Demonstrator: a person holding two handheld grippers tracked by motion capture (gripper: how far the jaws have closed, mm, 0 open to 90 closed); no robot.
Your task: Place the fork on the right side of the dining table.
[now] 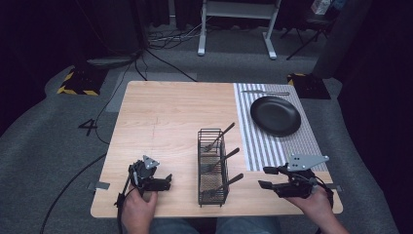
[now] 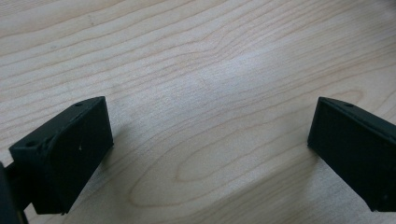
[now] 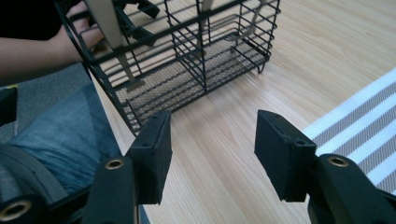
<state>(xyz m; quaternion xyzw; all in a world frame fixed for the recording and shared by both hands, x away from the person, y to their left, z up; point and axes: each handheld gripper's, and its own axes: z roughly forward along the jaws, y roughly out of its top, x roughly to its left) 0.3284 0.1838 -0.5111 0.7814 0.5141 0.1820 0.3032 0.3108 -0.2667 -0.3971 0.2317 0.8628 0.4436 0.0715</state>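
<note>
A black wire cutlery basket [image 1: 213, 165] stands near the table's front edge, between my two grippers. Three dark-handled utensils [image 1: 226, 158] lean out of it toward the right. My left gripper [image 1: 168, 182] rests low to the basket's left, pointing at it, and its jaws stand wide apart over bare wood [image 2: 210, 126]. My right gripper [image 1: 263, 177] hovers to the basket's right, a short gap away. Its jaws are open with nothing between them [image 3: 212, 135], and the basket [image 3: 187, 56] lies just beyond them.
A black plate [image 1: 275, 115] lies on a striped placemat [image 1: 265, 151] at the table's right. A metal utensil [image 1: 265, 92] lies on the mat beyond the plate. The placemat's edge [image 3: 359, 126] runs close to my right jaw. A white desk frame [image 1: 238, 24] stands on the floor behind.
</note>
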